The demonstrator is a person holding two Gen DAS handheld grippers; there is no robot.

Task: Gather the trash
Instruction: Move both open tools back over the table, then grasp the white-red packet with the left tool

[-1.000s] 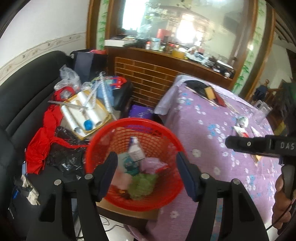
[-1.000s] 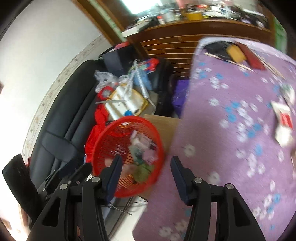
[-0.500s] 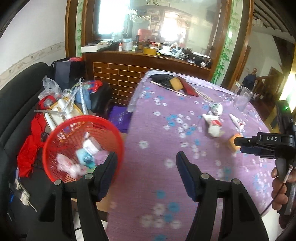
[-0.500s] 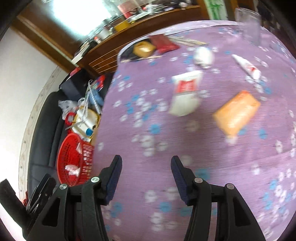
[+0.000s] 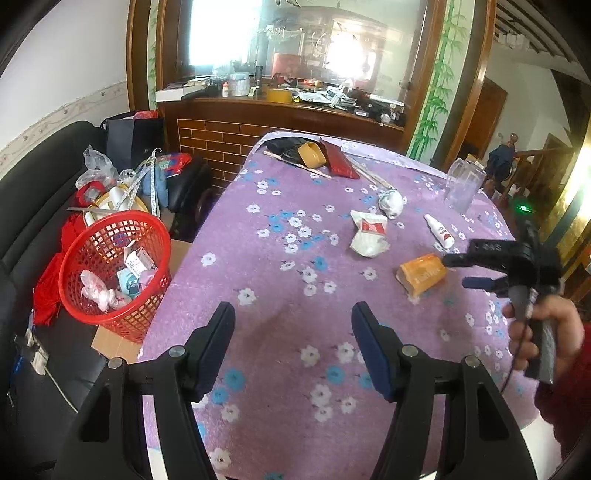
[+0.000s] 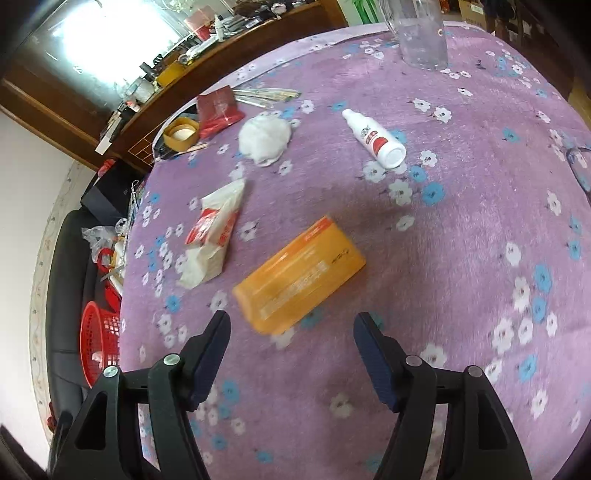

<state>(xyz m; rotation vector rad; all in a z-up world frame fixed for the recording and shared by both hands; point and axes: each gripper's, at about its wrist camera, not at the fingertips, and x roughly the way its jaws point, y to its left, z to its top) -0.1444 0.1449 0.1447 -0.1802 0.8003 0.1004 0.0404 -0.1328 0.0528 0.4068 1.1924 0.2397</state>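
Two grippers over the table, nothing between either's jaws.
Right gripper [image 6: 291, 325] just widened; orange box [image 6: 299, 273] at its 12 o'clock; left gripper [image 5: 293, 314] half-wide.

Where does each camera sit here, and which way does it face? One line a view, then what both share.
Left wrist: behind the open left gripper, facing across the purple table; the other hand shows.
Right wrist: behind the open right gripper, tilted down at the orange box.
Shared: orange box, red basket, white bottle.

Black sofa [image 5: 33, 192]; brick-fronted wooden counter [image 5: 229, 125], bright window [image 5: 221, 33], white wall [image 5: 62, 55]
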